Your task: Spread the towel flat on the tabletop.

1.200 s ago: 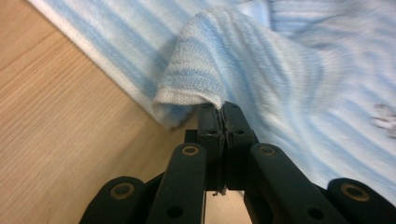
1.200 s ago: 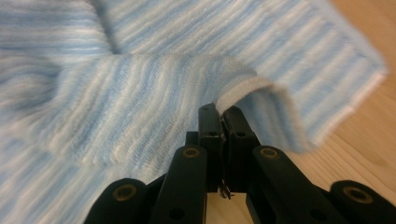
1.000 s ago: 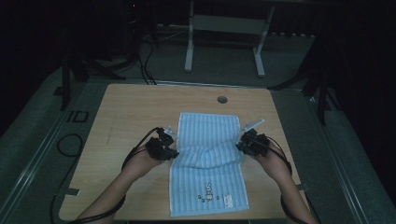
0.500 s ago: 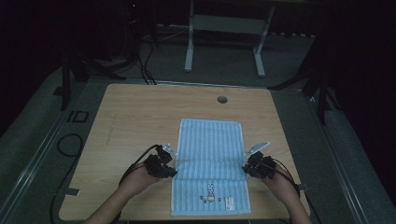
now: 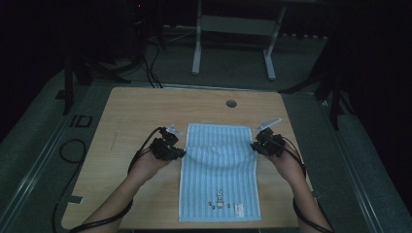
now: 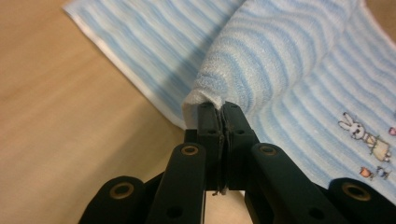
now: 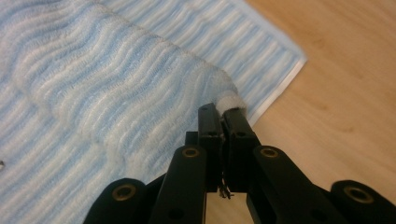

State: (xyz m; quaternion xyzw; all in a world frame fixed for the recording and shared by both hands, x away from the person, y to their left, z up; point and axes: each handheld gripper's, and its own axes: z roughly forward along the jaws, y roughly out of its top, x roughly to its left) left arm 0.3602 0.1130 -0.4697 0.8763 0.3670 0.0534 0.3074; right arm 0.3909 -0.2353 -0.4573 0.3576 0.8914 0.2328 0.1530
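Both tools pinch a raised fold of a blue striped towel on the wooden worktop.

The left tool (image 5: 180, 152) and right tool (image 5: 253, 145) come in from the near side on outstretched forearms, each pointing inward at a long side of the towel (image 5: 219, 187). Each tool's jaws are closed tight on the towel's edge, lifting a fold that runs across the cloth between them. The towel lies near the middle of the worktop (image 5: 131, 116), its rabbit-embroidered end close to the near edge. Bare wood lies open to the left, to the right and beyond, where a small round hole (image 5: 231, 104) sits near the far edge.
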